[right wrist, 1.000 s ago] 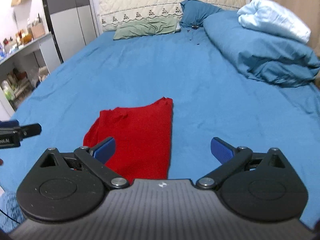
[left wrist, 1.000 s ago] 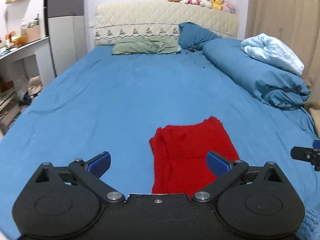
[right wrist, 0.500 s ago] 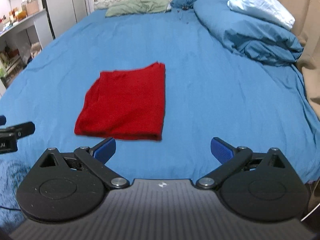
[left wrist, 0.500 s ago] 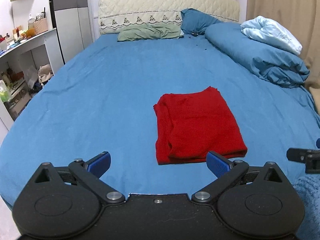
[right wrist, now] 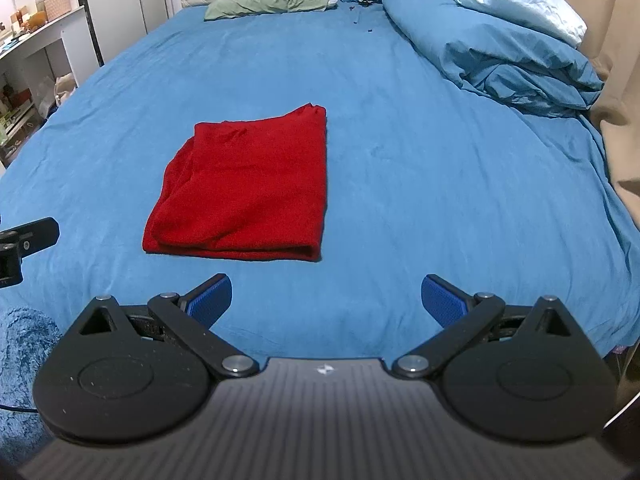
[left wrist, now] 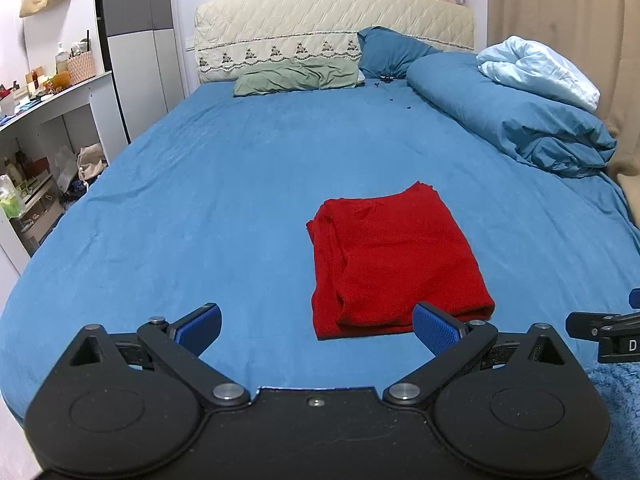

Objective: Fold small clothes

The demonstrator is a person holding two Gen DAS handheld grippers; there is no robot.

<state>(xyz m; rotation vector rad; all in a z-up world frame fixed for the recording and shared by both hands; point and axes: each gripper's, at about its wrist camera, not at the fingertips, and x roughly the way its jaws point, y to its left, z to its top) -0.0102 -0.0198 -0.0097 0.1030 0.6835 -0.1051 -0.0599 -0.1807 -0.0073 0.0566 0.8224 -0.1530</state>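
A red garment [left wrist: 396, 260] lies folded into a flat rectangle on the blue bed sheet [left wrist: 240, 184]; it also shows in the right wrist view [right wrist: 248, 188]. My left gripper [left wrist: 316, 326] is open and empty, held back from the garment's near edge, above the foot of the bed. My right gripper [right wrist: 326, 300] is open and empty, to the right of the garment and short of it. The right gripper's tip [left wrist: 600, 332] shows at the right edge of the left wrist view.
A rolled blue duvet [left wrist: 516, 120] with a pale blue blanket [left wrist: 536, 68] lies along the bed's right side. A green pillow [left wrist: 296, 78] and a blue pillow [left wrist: 388, 52] lie at the headboard. Shelves [left wrist: 44, 152] stand left. A beige curtain [left wrist: 560, 8] hangs right.
Both grippers have drawn back and up from the folded red garment, so that it now lies whole in front of them. Both stay open and empty.
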